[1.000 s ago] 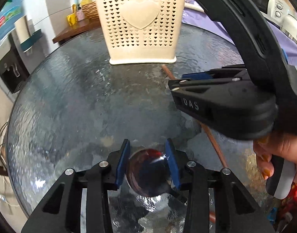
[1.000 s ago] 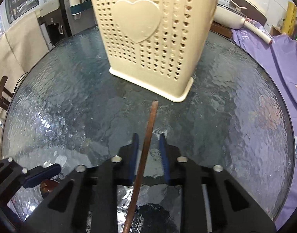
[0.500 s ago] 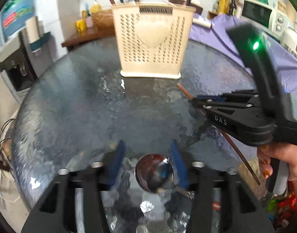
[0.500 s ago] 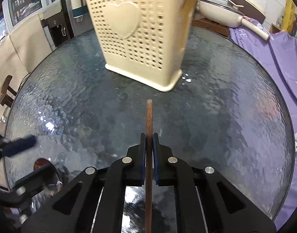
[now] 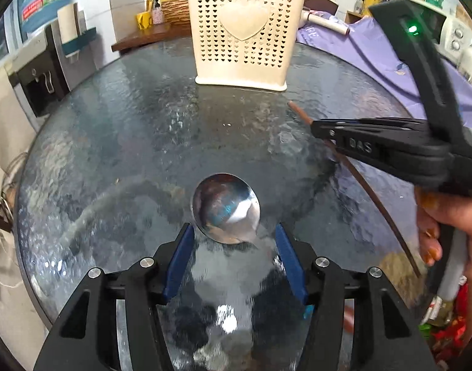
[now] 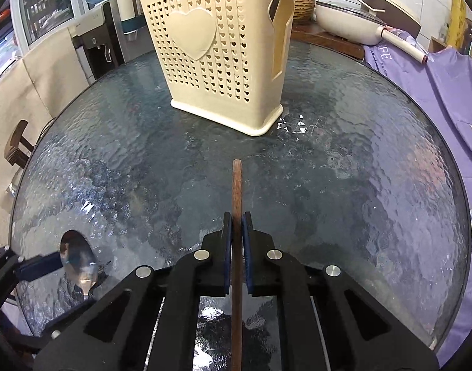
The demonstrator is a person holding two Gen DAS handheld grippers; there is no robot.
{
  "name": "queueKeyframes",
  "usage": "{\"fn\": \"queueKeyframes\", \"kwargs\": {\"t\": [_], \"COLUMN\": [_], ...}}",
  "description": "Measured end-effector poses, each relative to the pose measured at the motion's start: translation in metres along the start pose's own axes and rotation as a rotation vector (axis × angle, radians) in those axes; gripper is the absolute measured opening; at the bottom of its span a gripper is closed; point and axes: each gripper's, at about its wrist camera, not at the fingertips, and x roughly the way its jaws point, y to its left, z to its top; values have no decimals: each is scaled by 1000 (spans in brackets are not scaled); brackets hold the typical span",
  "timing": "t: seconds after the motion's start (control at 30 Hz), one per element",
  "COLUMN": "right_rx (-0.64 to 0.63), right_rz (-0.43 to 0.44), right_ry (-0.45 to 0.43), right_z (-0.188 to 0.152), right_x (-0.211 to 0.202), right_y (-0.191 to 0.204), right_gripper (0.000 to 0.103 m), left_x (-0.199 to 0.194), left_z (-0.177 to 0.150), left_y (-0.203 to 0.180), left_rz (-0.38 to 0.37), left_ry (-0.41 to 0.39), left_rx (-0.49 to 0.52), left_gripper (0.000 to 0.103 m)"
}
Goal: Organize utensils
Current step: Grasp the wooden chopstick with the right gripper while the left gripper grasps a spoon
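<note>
A metal spoon [image 5: 225, 207] lies on the round glass table [image 5: 137, 130], its bowl just ahead of my left gripper [image 5: 234, 228]. That gripper is open and its blue pads stand apart from the spoon's neck on both sides. My right gripper [image 6: 235, 216] is shut on a brown wooden chopstick [image 6: 237, 185], which pokes forward past the pads toward the cream utensil basket [image 6: 217, 55]. In the left wrist view the right gripper [image 5: 313, 126] holds the chopstick [image 5: 297, 113] to the right of the spoon. The basket [image 5: 242, 31] stands upright at the table's far side.
A purple cloth [image 6: 446, 92] covers the surface right of the table. A cream pan [image 6: 347, 21] sits behind the basket. A water dispenser [image 5: 41, 71] and a wooden chair [image 6: 16, 148] stand to the left. A hand [image 5: 443, 225] grips the right tool's handle.
The left gripper's jaws widened off the spoon's bowl and drew back, leaving the spoon on the glass. The right gripper's jaws shut on the chopstick.
</note>
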Motion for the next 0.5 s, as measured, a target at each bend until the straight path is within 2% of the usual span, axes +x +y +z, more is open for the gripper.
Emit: {"fn": "queueKeyframes", "kwargs": {"t": [0.13,0.23,0.5], "right_rx": [7,10,17], "right_rz": [13,16,12], "right_ry": [-3,-3,1], "right_z": [-1,0,1], "right_x": [-2,-2,-1], "right_y": [-2,-3,-6], "right_gripper": [8,8,8], "left_x": [10,18,27], "left_z": [9,21,39], "left_y": [-11,-17,-30], "left_rz": [11,5,-1], "left_ry": [-5,8,37], "left_rx": [28,44,101], "left_gripper": [52,45,45]}}
